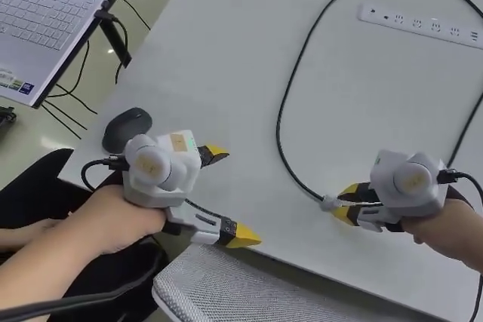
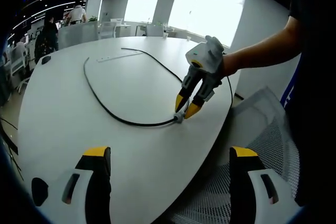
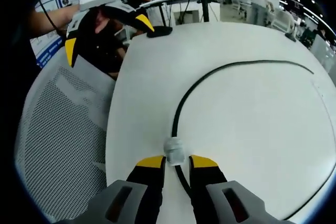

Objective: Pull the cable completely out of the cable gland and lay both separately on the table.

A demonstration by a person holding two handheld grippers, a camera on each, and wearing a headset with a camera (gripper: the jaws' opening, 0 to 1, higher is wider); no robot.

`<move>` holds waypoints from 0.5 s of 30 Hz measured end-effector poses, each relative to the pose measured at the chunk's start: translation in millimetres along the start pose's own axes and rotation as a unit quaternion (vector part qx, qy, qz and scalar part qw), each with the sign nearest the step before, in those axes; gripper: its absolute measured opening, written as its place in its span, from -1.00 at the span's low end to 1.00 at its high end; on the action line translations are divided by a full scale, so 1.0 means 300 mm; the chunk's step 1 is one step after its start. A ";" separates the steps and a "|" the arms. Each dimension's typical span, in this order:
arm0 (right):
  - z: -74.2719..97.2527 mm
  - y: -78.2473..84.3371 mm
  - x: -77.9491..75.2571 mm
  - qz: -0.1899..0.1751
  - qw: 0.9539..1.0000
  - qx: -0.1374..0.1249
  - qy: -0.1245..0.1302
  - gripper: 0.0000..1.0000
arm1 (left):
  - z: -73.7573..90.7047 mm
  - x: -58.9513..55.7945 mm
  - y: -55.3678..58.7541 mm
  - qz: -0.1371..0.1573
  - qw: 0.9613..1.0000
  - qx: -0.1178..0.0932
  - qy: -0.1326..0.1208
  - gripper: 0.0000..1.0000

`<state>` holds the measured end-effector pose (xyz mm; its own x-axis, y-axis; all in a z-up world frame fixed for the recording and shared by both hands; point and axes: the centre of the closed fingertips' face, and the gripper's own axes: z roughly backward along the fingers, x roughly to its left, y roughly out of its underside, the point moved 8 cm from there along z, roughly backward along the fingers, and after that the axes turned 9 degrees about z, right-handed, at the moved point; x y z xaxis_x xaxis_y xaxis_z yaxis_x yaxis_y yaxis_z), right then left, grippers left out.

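The right gripper [image 3: 177,163] has narrow jaws around the cable [image 3: 181,103], pinching or not I cannot tell, the gland [image 3: 175,151] lies just past its tips on the table [image 1: 226,73], the cable runs on straight away, and the wide-open left gripper [image 1: 234,196] is well apart.

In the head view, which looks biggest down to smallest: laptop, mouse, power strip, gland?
1. laptop, biggest, even partly cut off.
2. power strip and mouse: too alike to rank. The power strip is longer but thin, and the mouse is nearer.
3. gland, tiniest.
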<state>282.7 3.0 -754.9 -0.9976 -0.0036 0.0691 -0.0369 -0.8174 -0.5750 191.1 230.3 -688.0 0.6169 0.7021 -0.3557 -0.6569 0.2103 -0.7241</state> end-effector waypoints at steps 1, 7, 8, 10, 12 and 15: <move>0.000 0.000 0.000 0.001 1.000 0.000 -0.001 -0.74 | -0.001 -0.001 0.001 -0.001 1.000 0.002 0.000 0.87; -0.007 0.001 0.002 0.016 1.000 0.000 -0.005 -0.79 | -0.004 -0.002 -0.003 0.000 1.000 -0.001 0.001 0.86; -0.009 0.001 0.007 0.017 1.000 0.001 -0.007 -0.81 | -0.005 -0.002 -0.004 0.001 1.000 -0.003 0.001 0.86; -0.010 0.000 0.009 0.020 1.000 0.002 -0.006 -0.81 | -0.006 -0.003 -0.005 0.003 1.000 -0.004 0.002 0.86; -0.009 0.001 0.011 0.023 1.000 0.002 -0.005 -0.81 | -0.008 -0.004 -0.006 0.003 1.000 -0.004 0.003 0.85; -0.006 0.000 0.014 0.025 1.000 0.002 -0.002 -0.82 | -0.011 -0.008 -0.008 0.002 1.000 -0.003 0.004 0.85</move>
<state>278.4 4.1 -756.0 -0.9979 -0.0473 0.0433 0.0138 -0.8181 -0.5749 192.7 225.7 -687.3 0.6188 0.6966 -0.3631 -0.6561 0.2040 -0.7266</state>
